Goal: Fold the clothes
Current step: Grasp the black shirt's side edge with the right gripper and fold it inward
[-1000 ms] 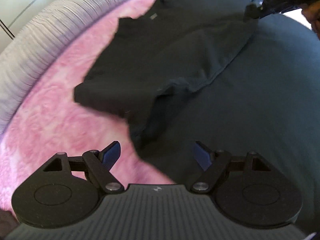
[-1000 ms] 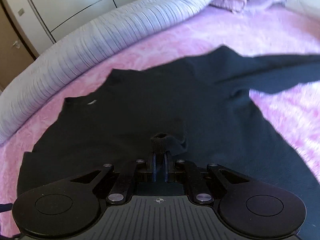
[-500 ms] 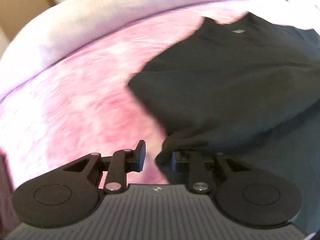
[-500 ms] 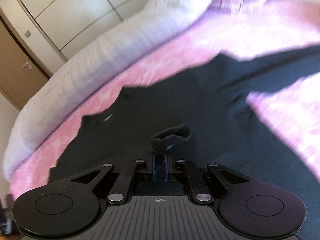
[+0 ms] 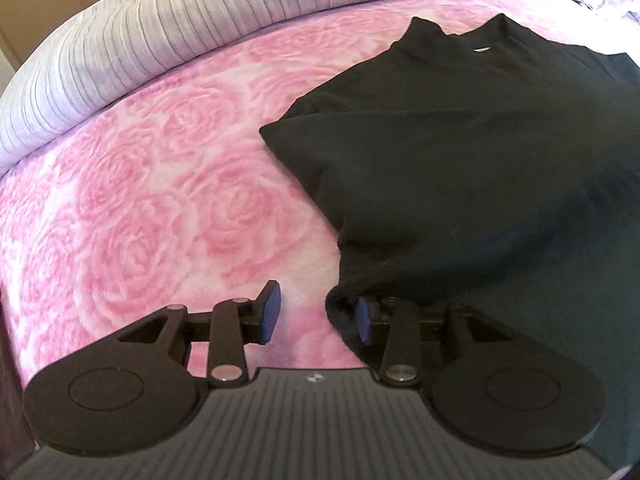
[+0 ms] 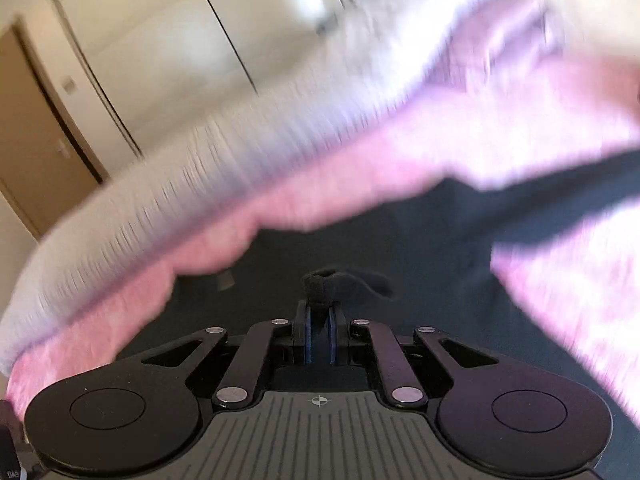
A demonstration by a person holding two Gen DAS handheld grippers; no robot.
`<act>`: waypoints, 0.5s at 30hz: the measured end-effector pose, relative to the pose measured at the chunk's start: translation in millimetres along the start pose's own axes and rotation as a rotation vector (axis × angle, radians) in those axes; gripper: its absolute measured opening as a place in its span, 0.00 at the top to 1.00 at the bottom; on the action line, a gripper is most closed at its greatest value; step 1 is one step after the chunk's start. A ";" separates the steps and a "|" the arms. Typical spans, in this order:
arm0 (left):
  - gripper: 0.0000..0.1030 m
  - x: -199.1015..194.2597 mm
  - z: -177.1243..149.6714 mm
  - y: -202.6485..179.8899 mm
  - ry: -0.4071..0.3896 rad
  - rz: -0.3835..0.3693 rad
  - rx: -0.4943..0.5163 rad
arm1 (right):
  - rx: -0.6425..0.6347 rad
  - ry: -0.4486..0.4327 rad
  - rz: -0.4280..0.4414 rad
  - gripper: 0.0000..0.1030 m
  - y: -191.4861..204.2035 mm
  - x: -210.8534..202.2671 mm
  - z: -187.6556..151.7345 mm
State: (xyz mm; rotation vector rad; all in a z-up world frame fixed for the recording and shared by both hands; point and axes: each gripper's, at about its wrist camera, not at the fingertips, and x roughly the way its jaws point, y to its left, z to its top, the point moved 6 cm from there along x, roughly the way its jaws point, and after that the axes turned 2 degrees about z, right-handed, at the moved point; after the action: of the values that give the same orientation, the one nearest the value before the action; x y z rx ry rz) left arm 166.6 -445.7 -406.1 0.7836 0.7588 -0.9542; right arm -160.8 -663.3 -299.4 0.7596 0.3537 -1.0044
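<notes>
A black shirt (image 5: 460,160) lies spread on the pink rose bedspread (image 5: 160,200), collar and label toward the far side. My left gripper (image 5: 316,314) hovers at the shirt's near left edge. Its jaws are opening, and a rolled fold of black cloth sits against the right finger (image 5: 362,316) while the left pad stands clear of it. In the blurred right wrist view, my right gripper (image 6: 319,320) is shut on a small pinch of the same black shirt (image 6: 400,248), which bunches above the fingertips. One sleeve stretches away to the right.
A ribbed grey-white duvet (image 5: 180,20) runs along the far side of the bed. Beyond it are white wardrobe doors (image 6: 160,40) and a brown door (image 6: 32,152). Bare pink bedspread (image 6: 560,280) lies left and right of the shirt.
My left gripper has rolled and come down at the shirt's left edge, with its jaws much narrower than before. My right gripper has lifted with the pinched cloth, and its view has tipped up.
</notes>
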 end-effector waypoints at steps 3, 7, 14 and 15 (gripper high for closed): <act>0.66 1.5 1.4 -1.1 0.007 -0.004 0.010 | 0.077 0.178 -0.061 0.93 -30.6 20.4 -39.7; 0.66 -1.5 1.3 -2.2 0.019 -0.040 0.049 | 0.155 0.230 -0.098 0.93 -51.5 28.9 -60.7; 0.68 -39.5 -4.4 -9.2 0.034 -0.235 0.119 | 0.194 0.262 -0.091 0.92 -59.1 25.6 -59.7; 0.68 -46.8 -2.5 -10.9 0.017 -0.259 0.117 | 0.193 0.264 -0.094 0.91 -60.1 21.8 -57.3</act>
State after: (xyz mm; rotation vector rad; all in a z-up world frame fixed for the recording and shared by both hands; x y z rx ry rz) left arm 138.6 -428.6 -370.9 0.8086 0.8388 -1.2348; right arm -197.2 -654.9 -376.7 1.0632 0.5293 -1.0380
